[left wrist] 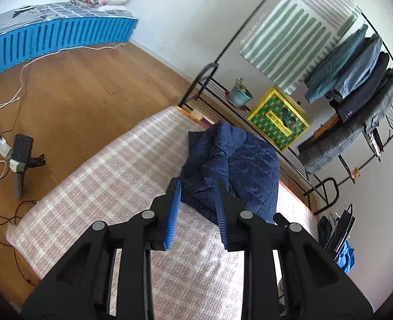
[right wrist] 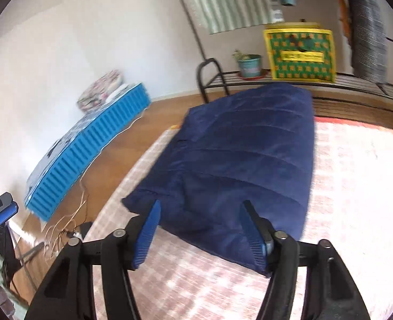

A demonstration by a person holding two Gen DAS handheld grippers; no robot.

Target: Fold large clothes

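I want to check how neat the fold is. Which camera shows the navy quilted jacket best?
The right wrist view: the navy quilted jacket fills the centre, its whole folded outline visible, though slightly blurred. The left wrist view is sharper, but there the jacket looks smaller and the open left claw hides its near edge.

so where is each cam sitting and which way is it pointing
Left wrist: on the left gripper, above the checked bed cover, looking down its open fingers at the folded navy jacket and the clothes rack.
Right wrist: on the right gripper, lower and closer, open fingers framing the jacket's near edge; picture blurred.
Shared: jacket, yellow-green box, plant pot, blue mattress.
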